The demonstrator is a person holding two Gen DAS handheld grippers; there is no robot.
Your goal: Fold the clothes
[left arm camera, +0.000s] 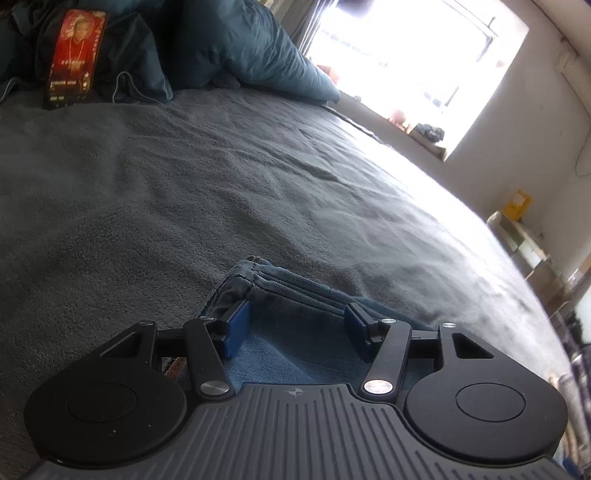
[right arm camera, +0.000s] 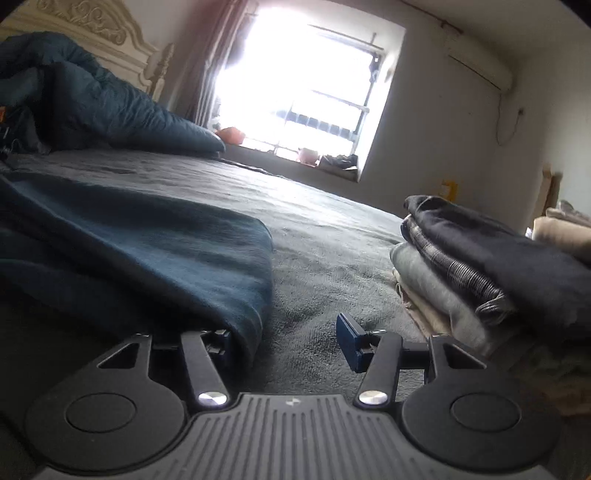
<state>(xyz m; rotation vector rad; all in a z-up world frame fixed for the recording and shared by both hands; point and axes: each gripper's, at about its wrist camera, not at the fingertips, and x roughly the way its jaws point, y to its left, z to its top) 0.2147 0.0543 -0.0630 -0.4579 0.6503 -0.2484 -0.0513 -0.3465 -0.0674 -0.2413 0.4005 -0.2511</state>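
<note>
Jeans (left arm camera: 295,291): blue denim, thick stitched hem bunched between the spread left tongs (left arm camera: 295,325); pads flank it, no pinch evident. Right tongs (right arm camera: 286,343) spread too, left pad against the edge of a dark teal garment (right arm camera: 147,258), soft and matte, draped flat on the bed (right arm camera: 325,243). Nothing gripped there. Beside them, a folded stack (right arm camera: 480,266): dark, checked, grey and cream layers, so part looks done. Both garments still want folding. Bed cover grey, nubby fleece.

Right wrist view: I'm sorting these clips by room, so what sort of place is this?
A bedroom, most likely: a wide bed with a carved headboard, a rumpled quilt at its head, and a stack of folded clothes.
</note>
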